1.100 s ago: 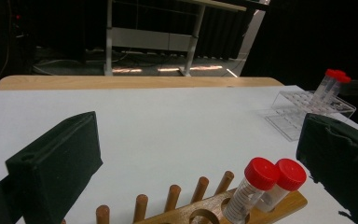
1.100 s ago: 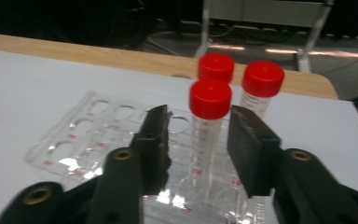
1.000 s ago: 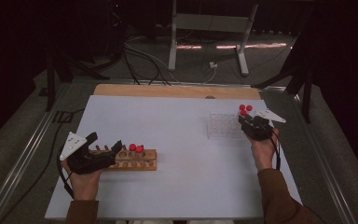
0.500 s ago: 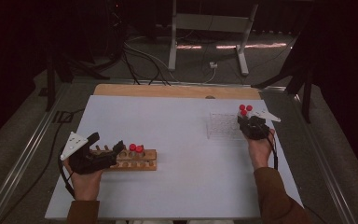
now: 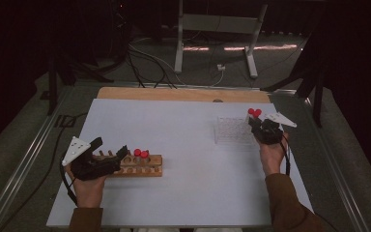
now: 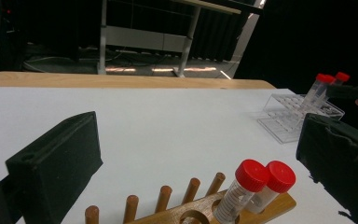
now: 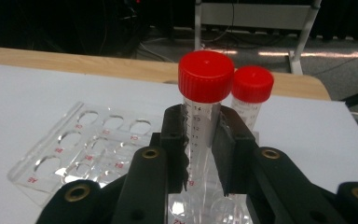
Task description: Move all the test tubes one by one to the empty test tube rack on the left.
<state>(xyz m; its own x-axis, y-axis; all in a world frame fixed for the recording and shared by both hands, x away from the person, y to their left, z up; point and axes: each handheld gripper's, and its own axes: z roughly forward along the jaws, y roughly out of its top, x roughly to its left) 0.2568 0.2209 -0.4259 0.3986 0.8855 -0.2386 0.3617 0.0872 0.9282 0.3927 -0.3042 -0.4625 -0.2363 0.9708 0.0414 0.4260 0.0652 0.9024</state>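
White tabletop, dark room behind. Right gripper (image 7: 200,154): jaws have just been closing and now clamp a red-capped tube (image 7: 200,116), upright at the near corner of the clear plastic rack (image 7: 70,149); second capped tube (image 7: 251,95) just behind. Likely next: lifting the tube out. Left gripper (image 5: 107,159): jaws spread apart, holding nothing, straddling the wooden rack (image 5: 145,169), which carries two red-capped tubes (image 6: 254,189).

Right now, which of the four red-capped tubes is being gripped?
The nearer tube at the clear rack, pinched by the right gripper; its neighbour and the wooden rack's pair stand free.
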